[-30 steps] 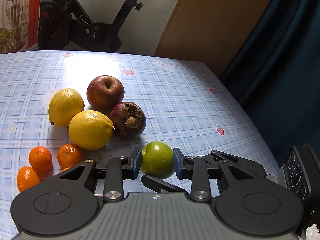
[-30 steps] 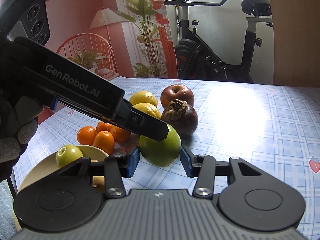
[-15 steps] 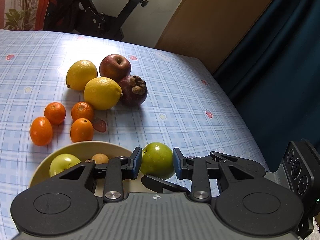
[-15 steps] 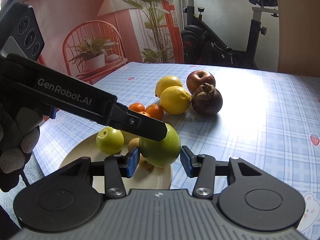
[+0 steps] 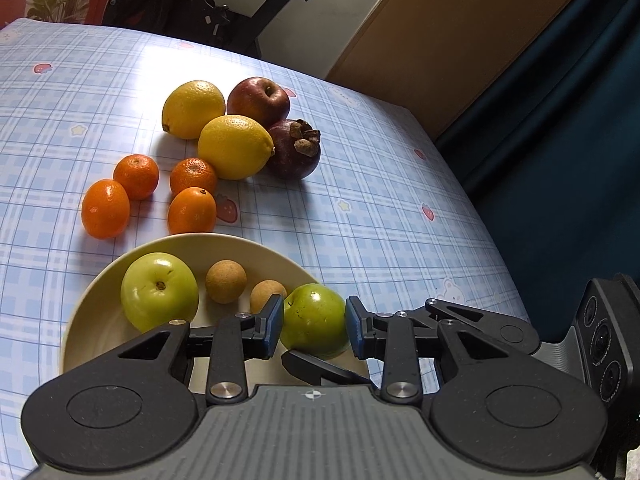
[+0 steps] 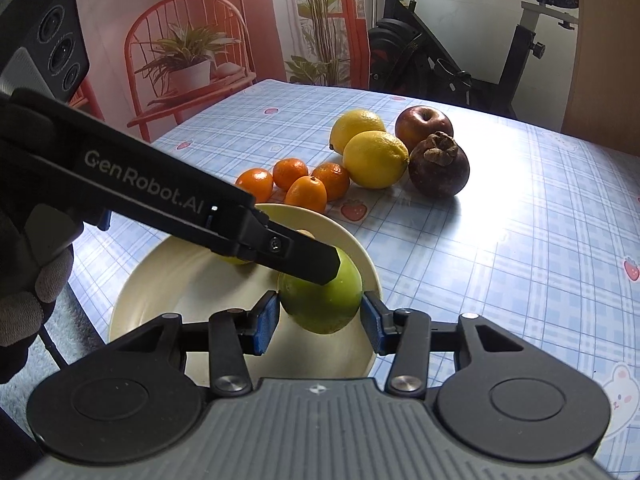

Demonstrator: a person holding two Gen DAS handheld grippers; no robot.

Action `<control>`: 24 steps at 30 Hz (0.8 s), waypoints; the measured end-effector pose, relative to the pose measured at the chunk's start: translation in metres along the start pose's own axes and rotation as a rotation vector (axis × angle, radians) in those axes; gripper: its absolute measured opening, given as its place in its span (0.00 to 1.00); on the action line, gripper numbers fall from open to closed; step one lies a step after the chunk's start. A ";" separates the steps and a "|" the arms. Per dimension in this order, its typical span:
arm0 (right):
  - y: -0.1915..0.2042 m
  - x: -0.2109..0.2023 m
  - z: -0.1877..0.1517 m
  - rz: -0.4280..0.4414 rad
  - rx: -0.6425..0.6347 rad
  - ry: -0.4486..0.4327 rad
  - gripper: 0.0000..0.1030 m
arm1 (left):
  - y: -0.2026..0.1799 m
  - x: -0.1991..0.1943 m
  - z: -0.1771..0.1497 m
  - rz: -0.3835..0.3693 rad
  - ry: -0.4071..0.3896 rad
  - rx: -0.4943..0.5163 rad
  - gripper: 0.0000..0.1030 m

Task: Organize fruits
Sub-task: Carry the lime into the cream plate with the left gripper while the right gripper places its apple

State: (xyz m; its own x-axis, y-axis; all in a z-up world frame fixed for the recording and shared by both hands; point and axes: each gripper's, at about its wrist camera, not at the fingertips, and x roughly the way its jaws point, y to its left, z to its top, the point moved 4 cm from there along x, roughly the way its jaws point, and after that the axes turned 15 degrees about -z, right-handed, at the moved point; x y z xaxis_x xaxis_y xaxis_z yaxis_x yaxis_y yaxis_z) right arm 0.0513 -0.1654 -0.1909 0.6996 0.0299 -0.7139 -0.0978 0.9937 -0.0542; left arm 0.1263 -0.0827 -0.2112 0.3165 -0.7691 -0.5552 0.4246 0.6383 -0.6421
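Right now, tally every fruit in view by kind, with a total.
Green apples: 2, one in the plate, one between the left gripper pads
Small brown round fruits: 2
Small oranges: 4
Lemons: 2
Red apple: 1
Mangosteen: 1
Total: 12

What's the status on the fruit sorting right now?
Left gripper shut on green fruit, over plate rim. Right gripper open, pads flanking the same fruit. Plate holds a green apple, two small brown fruits. Nothing in the way.
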 end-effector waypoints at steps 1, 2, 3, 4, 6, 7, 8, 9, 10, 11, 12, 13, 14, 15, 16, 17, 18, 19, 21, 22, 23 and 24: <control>0.001 0.002 -0.001 0.004 0.002 0.009 0.46 | 0.002 0.001 -0.001 0.000 0.001 -0.008 0.34; 0.002 0.004 -0.001 0.005 0.002 0.013 0.46 | 0.004 0.002 -0.001 0.000 0.002 -0.016 0.34; 0.002 0.006 -0.002 0.005 0.001 0.016 0.46 | 0.005 0.002 -0.001 0.001 0.003 -0.020 0.34; 0.003 0.007 -0.003 0.006 0.000 0.019 0.46 | 0.006 0.003 -0.001 0.003 0.004 -0.022 0.34; 0.002 0.010 -0.003 0.008 0.000 0.019 0.46 | 0.007 0.005 -0.002 0.011 0.000 -0.023 0.34; 0.002 0.011 -0.003 0.011 0.002 0.018 0.46 | 0.008 0.005 -0.002 0.014 -0.002 -0.023 0.34; 0.003 0.013 -0.003 0.014 0.004 0.016 0.46 | 0.009 0.006 -0.002 0.019 -0.005 -0.025 0.34; 0.003 0.015 -0.003 0.016 0.004 0.015 0.46 | 0.010 0.005 -0.002 0.021 -0.008 -0.028 0.34; 0.003 0.017 -0.003 0.018 0.005 0.014 0.46 | 0.012 0.005 -0.002 0.023 -0.010 -0.032 0.34; 0.003 0.018 -0.002 0.021 0.005 0.007 0.46 | 0.013 0.005 -0.001 0.028 -0.014 -0.034 0.34; 0.004 0.019 -0.002 0.023 0.004 0.003 0.46 | 0.014 0.005 -0.001 0.031 -0.017 -0.035 0.34; 0.003 0.020 -0.001 0.024 0.004 -0.002 0.46 | 0.015 0.004 0.000 0.032 -0.024 -0.038 0.34; 0.003 0.020 0.000 0.025 0.003 -0.005 0.46 | 0.016 0.005 0.001 0.033 -0.028 -0.042 0.34; 0.004 0.021 0.000 0.026 0.001 -0.010 0.46 | 0.017 0.005 0.002 0.034 -0.031 -0.045 0.34; 0.004 0.022 0.001 0.026 0.000 -0.013 0.46 | 0.018 0.006 0.003 0.037 -0.034 -0.048 0.34; 0.004 0.023 0.001 0.028 0.001 -0.016 0.46 | 0.019 0.004 0.004 0.041 -0.036 -0.046 0.34; 0.003 0.024 0.002 0.029 0.002 -0.018 0.46 | 0.019 0.005 0.005 0.045 -0.036 -0.042 0.34; 0.003 0.025 0.003 0.031 0.003 -0.020 0.46 | 0.018 0.005 0.006 0.049 -0.037 -0.037 0.34; 0.002 0.028 0.005 0.034 0.005 -0.024 0.46 | 0.019 0.006 0.009 0.056 -0.037 -0.033 0.33; 0.002 0.029 0.006 0.031 0.001 -0.028 0.46 | 0.020 0.006 0.010 0.058 -0.038 -0.032 0.33; 0.002 0.029 0.006 0.030 0.000 -0.030 0.46 | 0.020 0.007 0.011 0.062 -0.041 -0.030 0.33; 0.002 0.030 0.007 0.031 -0.001 -0.033 0.46 | 0.021 0.007 0.013 0.064 -0.043 -0.029 0.33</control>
State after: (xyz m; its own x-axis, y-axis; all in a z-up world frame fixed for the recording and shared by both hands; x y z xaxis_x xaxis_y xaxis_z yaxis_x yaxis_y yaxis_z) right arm 0.0769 -0.1619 -0.2075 0.7191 0.0639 -0.6919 -0.1200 0.9922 -0.0331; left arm 0.1479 -0.0754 -0.2217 0.3789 -0.7268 -0.5729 0.3773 0.6866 -0.6214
